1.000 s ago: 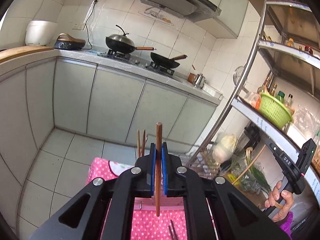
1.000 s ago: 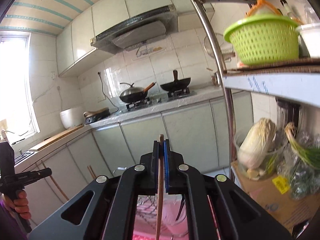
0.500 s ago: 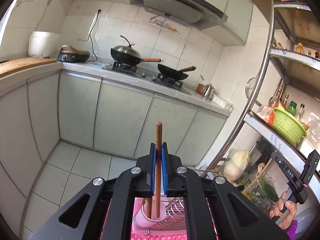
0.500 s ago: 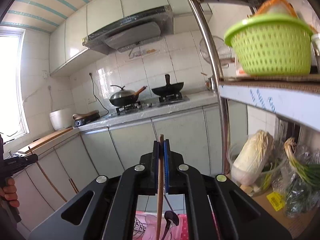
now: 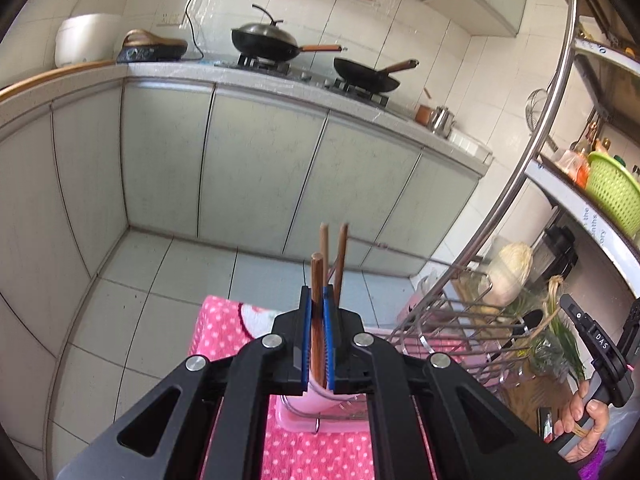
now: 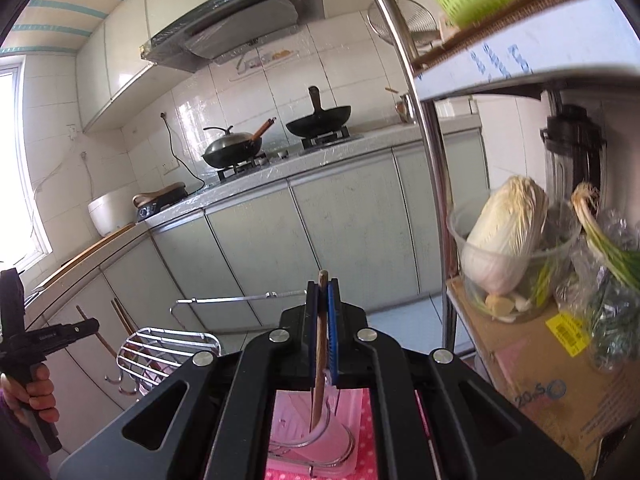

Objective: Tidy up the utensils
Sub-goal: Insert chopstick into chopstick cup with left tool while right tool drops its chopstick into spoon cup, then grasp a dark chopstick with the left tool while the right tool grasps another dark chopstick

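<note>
Brown wooden chopsticks (image 5: 317, 280) (image 6: 320, 340), one clamped in each gripper (image 5: 317, 344) (image 6: 323, 344), have been lowered into the pink plastic holder cup (image 6: 320, 436); release is judged imminent.

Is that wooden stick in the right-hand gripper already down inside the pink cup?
Partly in. The chopstick stands nearly upright, clamped in the right gripper, its lower end dipping past the pink cup's rim.

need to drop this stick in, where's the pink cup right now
In the left wrist view the pink cup sits directly under the left claw, inside the wire rack on the dotted pink cloth, two chopsticks already standing in it.
</note>
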{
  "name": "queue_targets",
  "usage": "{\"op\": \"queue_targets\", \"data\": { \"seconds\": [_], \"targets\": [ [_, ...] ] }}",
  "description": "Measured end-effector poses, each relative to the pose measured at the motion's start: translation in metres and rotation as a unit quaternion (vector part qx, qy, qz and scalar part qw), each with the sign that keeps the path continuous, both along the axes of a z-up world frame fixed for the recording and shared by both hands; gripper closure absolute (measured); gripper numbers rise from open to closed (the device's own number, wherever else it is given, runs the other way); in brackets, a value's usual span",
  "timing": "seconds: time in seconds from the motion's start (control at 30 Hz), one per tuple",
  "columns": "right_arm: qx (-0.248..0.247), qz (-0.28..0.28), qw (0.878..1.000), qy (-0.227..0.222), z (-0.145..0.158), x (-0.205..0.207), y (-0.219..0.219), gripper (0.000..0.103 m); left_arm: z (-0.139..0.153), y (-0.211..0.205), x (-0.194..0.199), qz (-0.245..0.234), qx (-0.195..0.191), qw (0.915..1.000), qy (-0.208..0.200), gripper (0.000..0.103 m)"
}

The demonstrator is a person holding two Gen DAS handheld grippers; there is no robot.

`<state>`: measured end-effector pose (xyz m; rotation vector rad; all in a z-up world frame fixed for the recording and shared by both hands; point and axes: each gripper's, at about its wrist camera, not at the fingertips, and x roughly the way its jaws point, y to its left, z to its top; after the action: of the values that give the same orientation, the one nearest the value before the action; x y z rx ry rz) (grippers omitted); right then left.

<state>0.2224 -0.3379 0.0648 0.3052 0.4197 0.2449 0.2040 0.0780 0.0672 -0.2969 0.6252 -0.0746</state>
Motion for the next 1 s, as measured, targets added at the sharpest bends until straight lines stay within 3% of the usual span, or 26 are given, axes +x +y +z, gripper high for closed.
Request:
{"op": "queue_targets", "data": {
  "seconds": [0.2,0.37,0.43,0.5,0.53,0.83,1.0],
  "targets": [
    [-0.010,0.002,1.000,0.005,-0.012,-0.003,0.010,0.098,-0.012,-0.003,0.004,-0.003,0.005,1.0000,0.004,0.098],
    [-0.004,0.002,1.000,0.021,-0.010,-0.001,0.010,0.097,-0.010,0.003,0.007,-0.008,-0.018,0.9997,0.012,0.093],
    [-0.002,0.003,1.000,0.023,-0.008,0.000,0.009,0.091,-0.006,0.007,0.003,-0.005,-0.025,0.9997,0.003,0.086],
    [0.001,0.005,1.000,0.017,-0.003,-0.003,0.007,0.068,-0.001,0.008,-0.001,0.001,-0.027,0.9996,-0.006,0.078],
    [0.002,0.005,1.000,0.011,0.000,-0.006,0.007,0.066,0.002,0.010,-0.003,0.001,-0.029,0.9995,-0.009,0.076],
    [-0.008,0.000,1.000,-0.015,0.021,-0.050,0.006,0.064,0.028,0.010,-0.049,-0.009,-0.049,0.9977,-0.046,0.074],
    [0.006,0.031,0.999,0.032,-0.010,-0.079,0.012,0.064,0.008,-0.011,-0.075,-0.049,-0.059,0.9968,-0.020,0.074]
  ]
}}
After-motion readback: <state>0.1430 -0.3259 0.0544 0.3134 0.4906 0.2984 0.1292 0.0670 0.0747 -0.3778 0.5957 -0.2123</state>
